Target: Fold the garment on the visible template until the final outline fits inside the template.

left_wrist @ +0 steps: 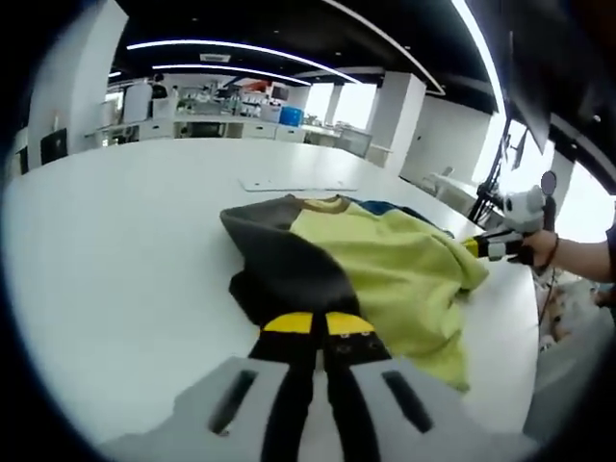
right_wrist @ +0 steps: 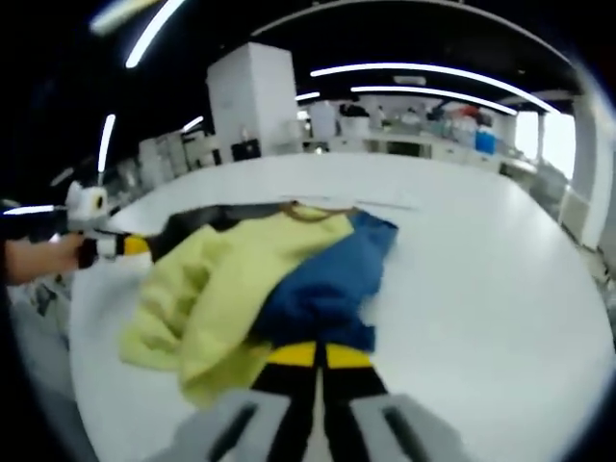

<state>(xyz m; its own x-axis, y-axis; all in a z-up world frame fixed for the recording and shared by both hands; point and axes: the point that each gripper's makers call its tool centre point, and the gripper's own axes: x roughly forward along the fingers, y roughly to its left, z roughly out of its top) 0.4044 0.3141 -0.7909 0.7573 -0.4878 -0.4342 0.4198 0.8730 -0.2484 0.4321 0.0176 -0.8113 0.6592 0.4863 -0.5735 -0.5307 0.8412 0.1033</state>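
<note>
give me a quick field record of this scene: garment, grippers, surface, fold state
garment: shirt with yellow body, grey sleeve and blue sleeve, lying rumpled
surface: white table
left gripper: jaws closed on the grey sleeve
right gripper: jaws closed on the blue sleeve
template: thin white sheet beyond the collar, not under the shirt
fold state: not folded, bunched
</note>
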